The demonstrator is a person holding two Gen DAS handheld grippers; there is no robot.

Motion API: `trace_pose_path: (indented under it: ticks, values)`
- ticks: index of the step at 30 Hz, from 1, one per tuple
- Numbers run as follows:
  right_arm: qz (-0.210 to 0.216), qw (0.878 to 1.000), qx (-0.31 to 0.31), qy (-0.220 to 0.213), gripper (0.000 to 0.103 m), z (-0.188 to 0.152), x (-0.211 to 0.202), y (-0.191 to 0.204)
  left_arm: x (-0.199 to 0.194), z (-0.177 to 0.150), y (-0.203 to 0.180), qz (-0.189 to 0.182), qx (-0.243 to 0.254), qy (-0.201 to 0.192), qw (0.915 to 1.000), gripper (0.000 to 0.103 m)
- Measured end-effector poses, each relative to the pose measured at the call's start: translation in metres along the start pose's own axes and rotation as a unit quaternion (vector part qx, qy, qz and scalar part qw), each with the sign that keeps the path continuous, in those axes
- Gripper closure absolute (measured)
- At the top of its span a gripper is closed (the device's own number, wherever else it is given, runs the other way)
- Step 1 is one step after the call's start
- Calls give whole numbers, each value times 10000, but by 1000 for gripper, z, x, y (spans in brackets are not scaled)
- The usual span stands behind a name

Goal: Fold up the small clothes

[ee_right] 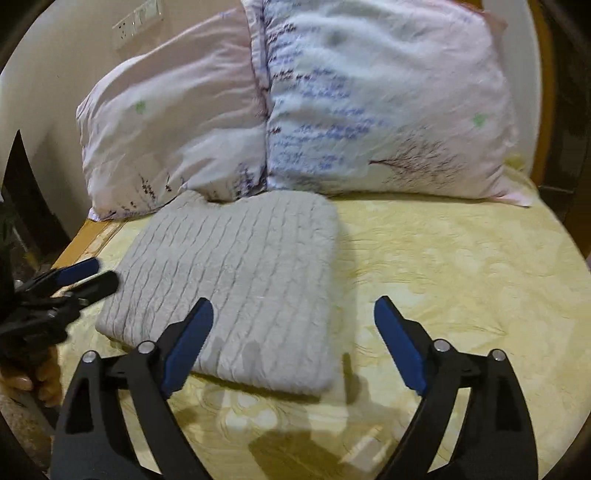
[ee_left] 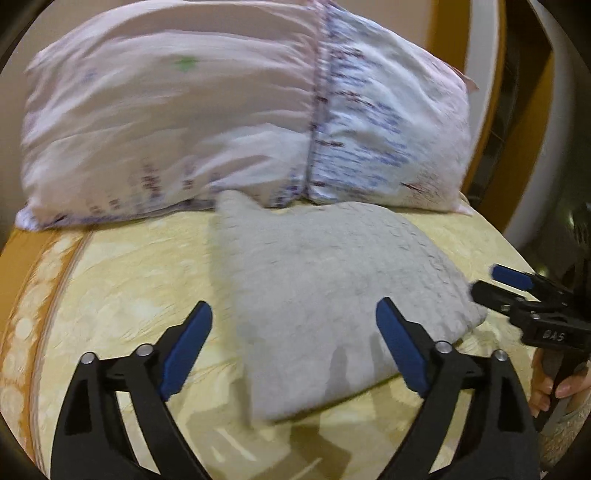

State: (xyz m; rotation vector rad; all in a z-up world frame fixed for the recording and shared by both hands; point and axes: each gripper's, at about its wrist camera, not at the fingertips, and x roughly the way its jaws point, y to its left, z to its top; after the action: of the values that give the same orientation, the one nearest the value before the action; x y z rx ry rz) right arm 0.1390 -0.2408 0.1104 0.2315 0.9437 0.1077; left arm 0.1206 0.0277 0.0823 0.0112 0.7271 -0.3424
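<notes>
A grey ribbed knit garment (ee_left: 325, 288) lies folded into a thick rectangle on the yellow bedspread (ee_left: 122, 280), its far edge against the pillows. My left gripper (ee_left: 295, 317) hovers over its near edge, jaws wide open and holding nothing. In the right wrist view the same garment (ee_right: 240, 277) sits left of centre. My right gripper (ee_right: 293, 310) is open above its near right corner, its left pad over the cloth and its right pad over bare bedspread (ee_right: 461, 266). Each gripper shows in the other's view: the right gripper (ee_left: 495, 284) beside the garment's right edge, the left gripper (ee_right: 88, 275) at its left edge.
Two pale pink and white printed pillows (ee_right: 177, 129) (ee_right: 388, 103) lean at the head of the bed. A wooden bed frame edge (ee_right: 85, 240) runs along the left, with wall sockets (ee_right: 136, 22) above. A person's fingers (ee_left: 554, 387) grip the right handle.
</notes>
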Motion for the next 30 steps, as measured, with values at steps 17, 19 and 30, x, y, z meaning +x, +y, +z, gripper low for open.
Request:
trace_pose_path:
  ticks: [17, 19, 30]
  values:
    - [-561, 9953, -107, 786, 2, -56, 18, 34, -9, -57, -4, 848, -206, 675, 9939, 1]
    - [-589, 9942, -108, 889, 2, -59, 24, 37, -3, -60, -9, 937, -122, 790, 9924, 1]
    - [-823, 9908, -185, 1055, 2, -68, 34, 44, 20, -74, -17, 1032, -7, 1231, 9870, 1]
